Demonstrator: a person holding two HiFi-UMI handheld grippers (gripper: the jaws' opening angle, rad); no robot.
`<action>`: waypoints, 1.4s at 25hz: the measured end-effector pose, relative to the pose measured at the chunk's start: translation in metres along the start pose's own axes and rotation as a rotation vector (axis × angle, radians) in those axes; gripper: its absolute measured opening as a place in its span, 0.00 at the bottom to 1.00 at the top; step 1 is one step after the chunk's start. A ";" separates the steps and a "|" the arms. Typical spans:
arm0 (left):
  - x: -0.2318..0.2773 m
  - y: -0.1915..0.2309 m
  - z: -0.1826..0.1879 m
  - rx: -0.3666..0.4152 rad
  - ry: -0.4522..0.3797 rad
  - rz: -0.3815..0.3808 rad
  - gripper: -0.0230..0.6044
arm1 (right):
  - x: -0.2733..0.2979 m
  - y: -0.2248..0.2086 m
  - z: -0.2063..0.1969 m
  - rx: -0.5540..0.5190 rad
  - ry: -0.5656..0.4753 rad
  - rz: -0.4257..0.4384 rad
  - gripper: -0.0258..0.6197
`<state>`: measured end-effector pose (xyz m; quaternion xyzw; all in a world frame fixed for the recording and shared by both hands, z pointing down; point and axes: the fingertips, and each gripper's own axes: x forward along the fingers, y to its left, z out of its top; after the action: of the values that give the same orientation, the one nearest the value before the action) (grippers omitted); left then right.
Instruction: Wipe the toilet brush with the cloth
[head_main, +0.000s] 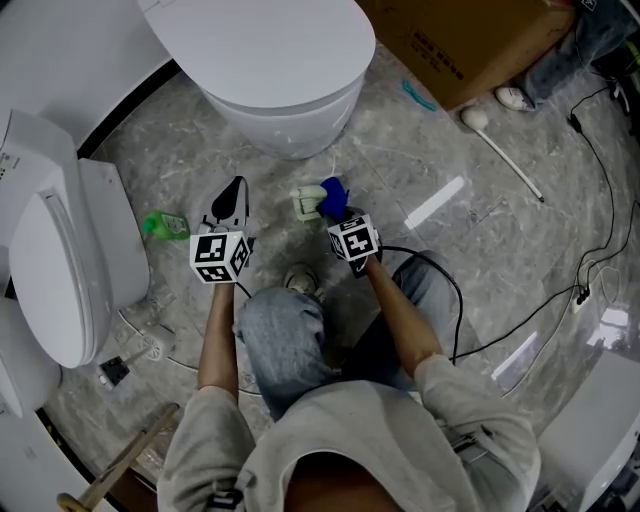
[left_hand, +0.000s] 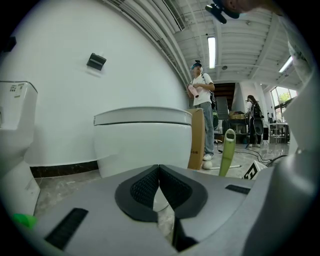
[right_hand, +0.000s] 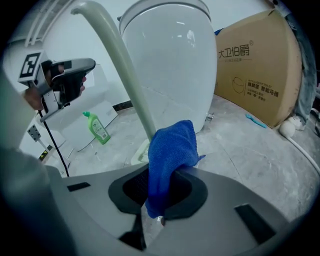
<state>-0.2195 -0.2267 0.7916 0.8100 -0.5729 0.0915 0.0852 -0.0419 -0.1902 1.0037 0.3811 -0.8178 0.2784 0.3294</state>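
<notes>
The pale green toilet brush (head_main: 305, 203) stands in its holder on the marble floor before the toilet. In the right gripper view its handle (right_hand: 125, 80) curves up to the top left, and its tip (left_hand: 227, 150) shows in the left gripper view. My right gripper (head_main: 337, 212) is shut on a blue cloth (right_hand: 170, 155), which hangs against the lower part of the handle. The cloth (head_main: 332, 195) sits right of the brush in the head view. My left gripper (head_main: 233, 195) hovers to the left of the brush, shut and holding nothing (left_hand: 159, 172).
A white toilet (head_main: 270, 70) stands just behind the brush and another toilet (head_main: 60, 250) at the left. A green bottle (head_main: 165, 225) lies left of my left gripper. A cardboard box (head_main: 470, 40), a white long-handled tool (head_main: 500, 150) and black cables (head_main: 600, 200) fill the right.
</notes>
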 end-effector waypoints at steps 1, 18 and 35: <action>-0.001 0.001 0.001 0.000 -0.001 0.002 0.07 | -0.003 -0.001 0.002 0.008 -0.012 -0.005 0.14; -0.002 -0.006 0.005 -0.003 -0.013 -0.006 0.07 | -0.205 0.016 0.158 -0.085 -0.549 -0.005 0.14; -0.008 -0.005 -0.001 -0.005 -0.002 0.006 0.07 | -0.172 0.059 0.131 -0.159 -0.452 0.036 0.14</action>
<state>-0.2172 -0.2173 0.7900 0.8082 -0.5756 0.0892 0.0864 -0.0474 -0.1748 0.7803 0.3918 -0.8967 0.1269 0.1621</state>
